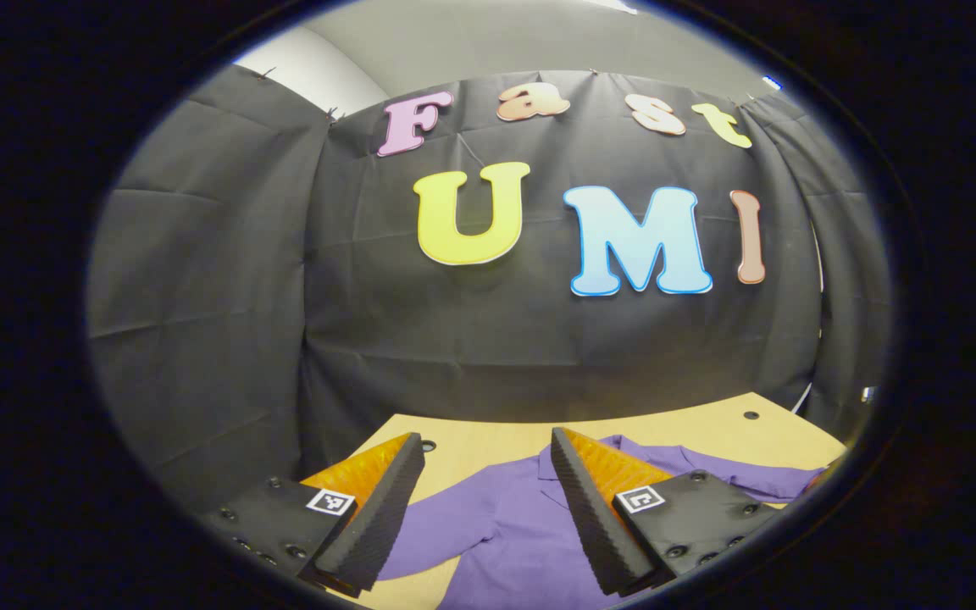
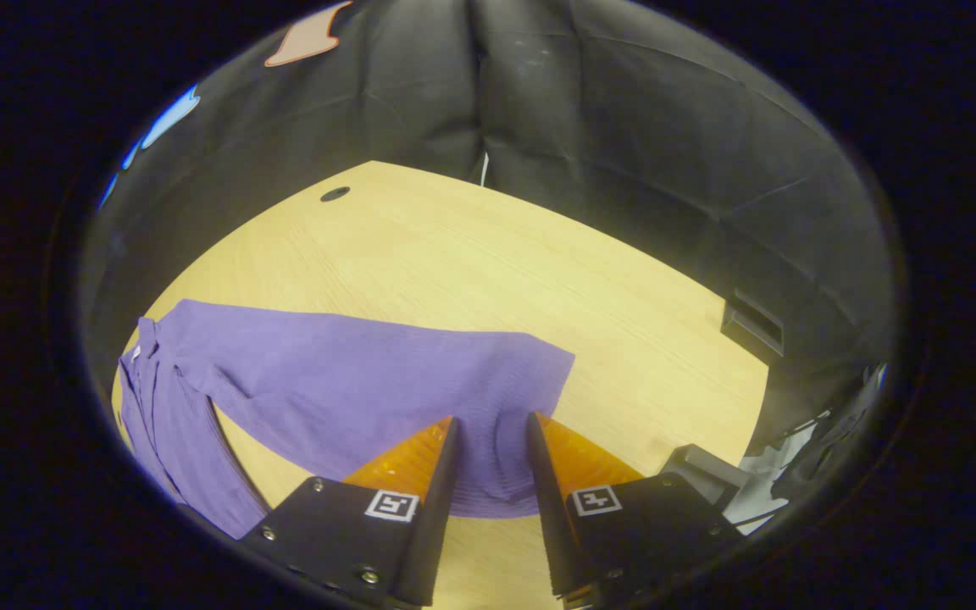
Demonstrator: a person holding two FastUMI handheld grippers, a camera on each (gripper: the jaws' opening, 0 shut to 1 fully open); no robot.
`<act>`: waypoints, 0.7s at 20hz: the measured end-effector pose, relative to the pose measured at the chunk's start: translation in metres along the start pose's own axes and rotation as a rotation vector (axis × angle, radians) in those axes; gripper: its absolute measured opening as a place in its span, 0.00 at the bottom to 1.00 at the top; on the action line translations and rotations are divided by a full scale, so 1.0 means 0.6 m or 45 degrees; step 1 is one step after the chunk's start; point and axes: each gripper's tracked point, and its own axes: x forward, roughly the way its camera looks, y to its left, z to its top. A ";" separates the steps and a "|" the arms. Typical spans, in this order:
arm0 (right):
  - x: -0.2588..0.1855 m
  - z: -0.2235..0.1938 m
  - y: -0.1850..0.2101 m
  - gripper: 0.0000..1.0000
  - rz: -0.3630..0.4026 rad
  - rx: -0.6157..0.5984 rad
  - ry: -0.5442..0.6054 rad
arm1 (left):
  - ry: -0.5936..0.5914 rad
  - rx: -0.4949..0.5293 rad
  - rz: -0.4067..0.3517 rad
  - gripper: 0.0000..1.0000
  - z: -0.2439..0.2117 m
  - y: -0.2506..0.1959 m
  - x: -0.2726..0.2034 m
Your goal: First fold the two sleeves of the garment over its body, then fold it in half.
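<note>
I see the shirt point(image 1: 513, 525) lying flat on the tabletop point(image 1: 488, 440), purple, collar toward the far wall. In the left gripper view my left gripper point(image 1: 488, 449) hangs above it, released, jaws wide apart with nothing between them but cloth far below; its right finger point(image 1: 590, 508) covers part of the collar area. One sleeve runs off to the left, the other to the right near the tabletop's edge.

In the right gripper view my right gripper point(image 2: 488, 424) is also released, jaws apart, poised over the end of a sleeve point(image 2: 386, 381) that stretches out across the wood; whether it touches the cloth I cannot tell. Around it: a dark hole point(image 2: 335, 194) in the tabletop at the far side, a small black box point(image 2: 752, 326) at the right edge against the wall, and a thin white cable point(image 2: 484, 168) at the far edge.
</note>
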 end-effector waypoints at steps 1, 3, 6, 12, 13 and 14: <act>-0.008 0.001 0.002 0.14 0.007 0.037 0.005 | 0.000 0.001 0.005 0.94 -0.001 0.006 -0.001; -0.006 0.004 -0.003 0.16 0.015 0.073 -0.010 | 0.001 -0.006 0.016 0.94 -0.003 0.016 -0.005; -0.009 0.008 0.007 0.05 0.076 0.064 -0.023 | 0.005 -0.017 0.024 0.94 -0.010 0.029 -0.010; -0.052 0.037 0.054 0.05 0.250 0.116 -0.091 | 0.000 -0.041 0.033 0.94 -0.014 0.043 -0.013; -0.066 0.046 0.076 0.05 0.297 0.131 -0.100 | 0.002 -0.047 0.031 0.94 -0.014 0.043 -0.013; -0.081 0.055 0.096 0.05 0.349 0.145 -0.112 | 0.003 -0.052 0.029 0.94 -0.017 0.046 -0.013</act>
